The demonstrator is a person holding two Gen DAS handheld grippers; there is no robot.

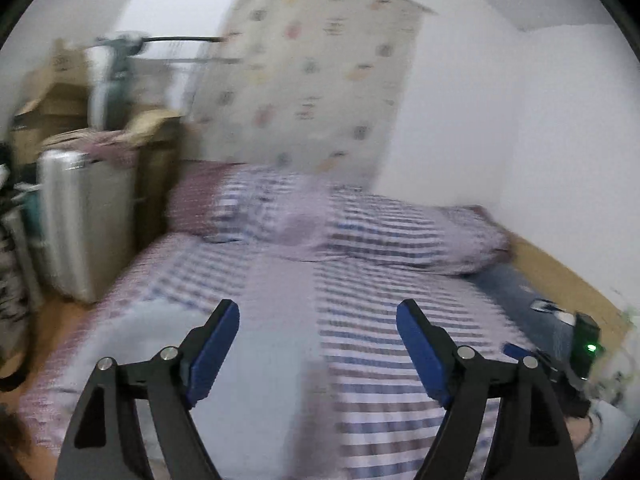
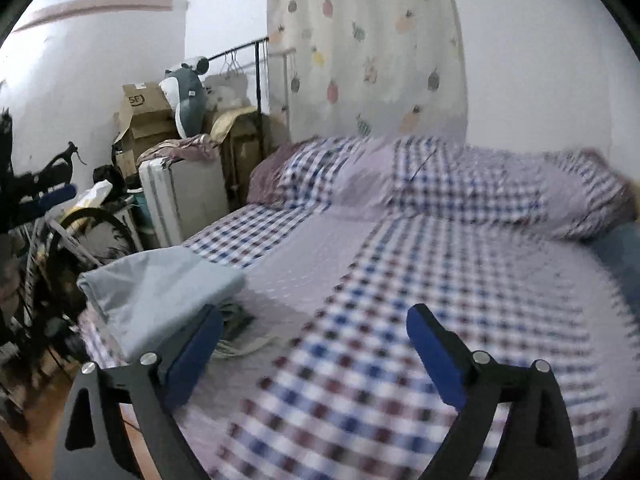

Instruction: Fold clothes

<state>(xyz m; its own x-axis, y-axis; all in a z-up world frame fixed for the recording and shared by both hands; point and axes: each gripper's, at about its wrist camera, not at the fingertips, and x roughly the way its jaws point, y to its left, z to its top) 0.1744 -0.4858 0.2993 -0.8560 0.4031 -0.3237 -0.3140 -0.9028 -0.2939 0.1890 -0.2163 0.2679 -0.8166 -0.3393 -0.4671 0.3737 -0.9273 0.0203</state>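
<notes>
Your left gripper [image 1: 318, 312] and right gripper [image 2: 316, 320] (both spread apart, empty) hover over the bed [image 2: 460, 280], near the folded cloth [image 2: 160, 296].

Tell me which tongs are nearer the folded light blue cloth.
Left, as far as the views show. The left tongs hang open right above the folded light blue cloth; the right tongs sit open beside it, over the checked sheet.
</notes>
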